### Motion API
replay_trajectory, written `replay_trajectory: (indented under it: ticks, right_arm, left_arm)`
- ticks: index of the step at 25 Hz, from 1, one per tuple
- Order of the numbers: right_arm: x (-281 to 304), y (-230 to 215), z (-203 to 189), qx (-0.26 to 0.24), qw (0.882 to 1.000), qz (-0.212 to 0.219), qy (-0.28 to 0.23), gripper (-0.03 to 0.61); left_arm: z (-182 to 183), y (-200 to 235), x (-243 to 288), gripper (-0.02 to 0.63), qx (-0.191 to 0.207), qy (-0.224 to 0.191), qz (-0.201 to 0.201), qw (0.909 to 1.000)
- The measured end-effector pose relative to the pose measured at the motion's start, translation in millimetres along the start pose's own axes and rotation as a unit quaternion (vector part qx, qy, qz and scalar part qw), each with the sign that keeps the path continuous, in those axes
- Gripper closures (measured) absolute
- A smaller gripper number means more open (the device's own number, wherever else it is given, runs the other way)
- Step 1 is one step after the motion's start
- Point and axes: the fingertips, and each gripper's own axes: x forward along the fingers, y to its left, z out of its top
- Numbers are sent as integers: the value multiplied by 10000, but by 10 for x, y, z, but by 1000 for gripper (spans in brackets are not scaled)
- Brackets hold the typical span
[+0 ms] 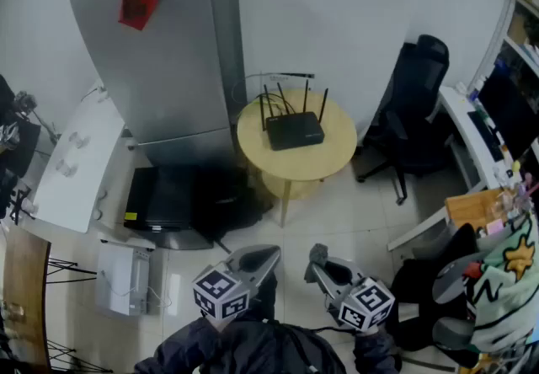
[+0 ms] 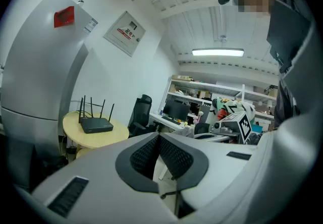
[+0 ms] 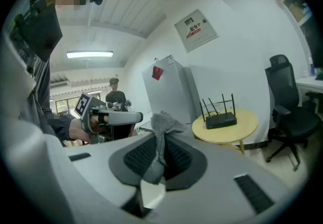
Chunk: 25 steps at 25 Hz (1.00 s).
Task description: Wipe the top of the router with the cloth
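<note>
A black router [image 1: 294,130] with several upright antennas sits on a round yellow table [image 1: 328,163]; it also shows as the router [image 2: 96,125] in the left gripper view and the router [image 3: 220,119] in the right gripper view. My right gripper [image 1: 317,261] is shut on a grey cloth [image 3: 162,126] whose bunched end sticks out past the jaws. My left gripper [image 1: 263,259] is shut with nothing between its jaws. Both grippers hang low, well short of the table.
A grey fridge [image 1: 168,52] stands left of the table, with a black box [image 1: 164,197] at its foot. A black office chair [image 1: 413,103] and a desk [image 1: 472,145] are to the right. A white table [image 1: 76,162] stands at the left. A person [image 3: 115,98] stands in the background.
</note>
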Motion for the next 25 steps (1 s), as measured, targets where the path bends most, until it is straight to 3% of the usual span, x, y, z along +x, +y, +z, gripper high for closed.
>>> replay_trajectory:
  ticks: [14,25]
  right_arm:
    - [2035,-1704,1045,164,9995,-35,259,508]
    - [3067,-2581,1400,221,9986,-27,474,509]
  left_arm:
    - [1107,2207,1319,620,-1,117,-50,9999]
    - [1379,3066,1804,620,-238,146,151,9995]
